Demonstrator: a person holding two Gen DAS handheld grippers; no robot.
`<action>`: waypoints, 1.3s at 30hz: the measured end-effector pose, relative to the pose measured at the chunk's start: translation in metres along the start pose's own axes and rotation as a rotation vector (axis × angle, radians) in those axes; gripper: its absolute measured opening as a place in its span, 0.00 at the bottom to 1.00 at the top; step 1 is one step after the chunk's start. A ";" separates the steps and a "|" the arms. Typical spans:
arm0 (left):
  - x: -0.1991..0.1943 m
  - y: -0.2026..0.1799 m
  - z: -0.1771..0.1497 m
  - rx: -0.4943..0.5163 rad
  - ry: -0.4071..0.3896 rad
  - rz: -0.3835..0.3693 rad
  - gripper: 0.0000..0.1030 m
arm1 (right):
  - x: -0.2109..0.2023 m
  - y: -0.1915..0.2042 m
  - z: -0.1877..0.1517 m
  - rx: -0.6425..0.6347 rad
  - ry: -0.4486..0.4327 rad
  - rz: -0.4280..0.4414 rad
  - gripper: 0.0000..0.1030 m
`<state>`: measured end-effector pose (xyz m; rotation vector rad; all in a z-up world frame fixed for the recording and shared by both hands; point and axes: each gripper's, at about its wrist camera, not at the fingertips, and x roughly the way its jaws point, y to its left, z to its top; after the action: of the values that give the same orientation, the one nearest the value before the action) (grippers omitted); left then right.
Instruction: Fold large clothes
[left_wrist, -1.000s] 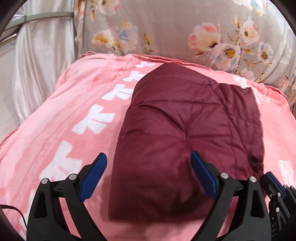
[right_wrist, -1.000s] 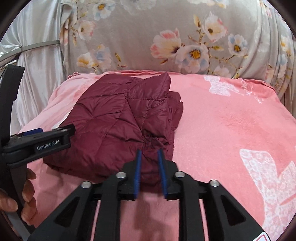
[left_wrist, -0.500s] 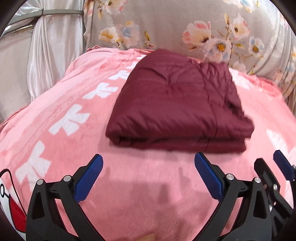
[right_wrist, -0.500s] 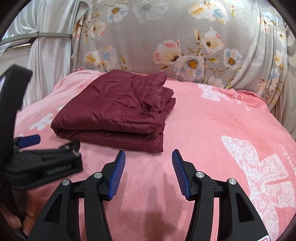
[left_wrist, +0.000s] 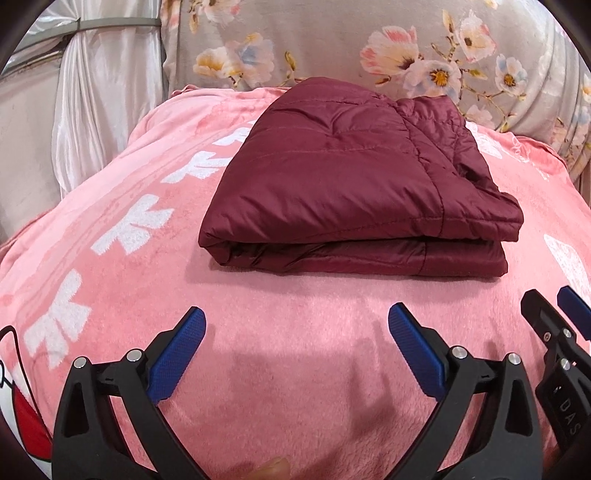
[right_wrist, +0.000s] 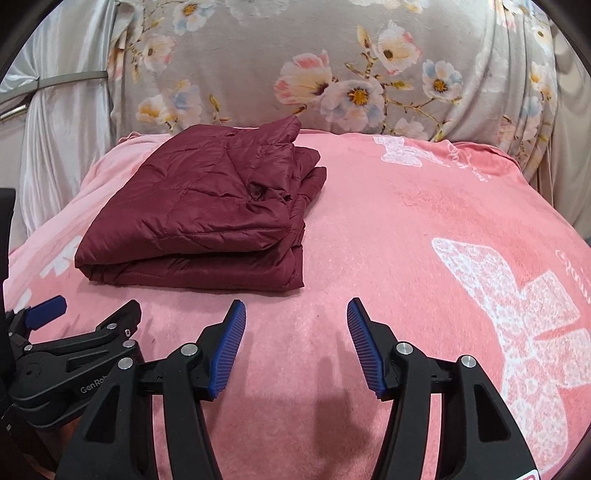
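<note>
Resting folded: jacket (left_wrist: 354, 192) on blanket (left_wrist: 295, 332) | L gripper (left_wrist: 295, 343) wide (empty) | R gripper (right_wrist: 295, 343) half-open, just widened

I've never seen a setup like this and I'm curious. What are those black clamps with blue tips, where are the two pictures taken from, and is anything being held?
There is no robot: a person holds a two-finger clamp in each hand, each carrying a camera that looks forward along its fingers. One picture is from the left gripper, the other from the right gripper. Each view also catches the other tool at its edge. A dark red quilted jacket, folded into a flat bundle, lies on a pink blanket. Both grippers are open and hold nothing; the right one's fingers have just been opening.
</note>
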<state>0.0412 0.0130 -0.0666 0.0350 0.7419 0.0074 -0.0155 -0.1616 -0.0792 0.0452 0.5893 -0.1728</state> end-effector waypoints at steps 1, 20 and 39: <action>-0.001 -0.002 0.000 0.010 -0.003 0.003 0.94 | 0.000 0.002 -0.001 -0.007 0.002 -0.003 0.55; -0.005 -0.001 -0.003 -0.003 -0.015 0.000 0.94 | 0.001 0.005 -0.002 -0.018 0.011 0.000 0.55; -0.007 0.003 -0.003 -0.027 -0.035 0.001 0.94 | 0.002 0.005 -0.002 -0.012 0.022 0.003 0.55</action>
<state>0.0342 0.0162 -0.0644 0.0101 0.7064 0.0179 -0.0138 -0.1570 -0.0820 0.0363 0.6116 -0.1664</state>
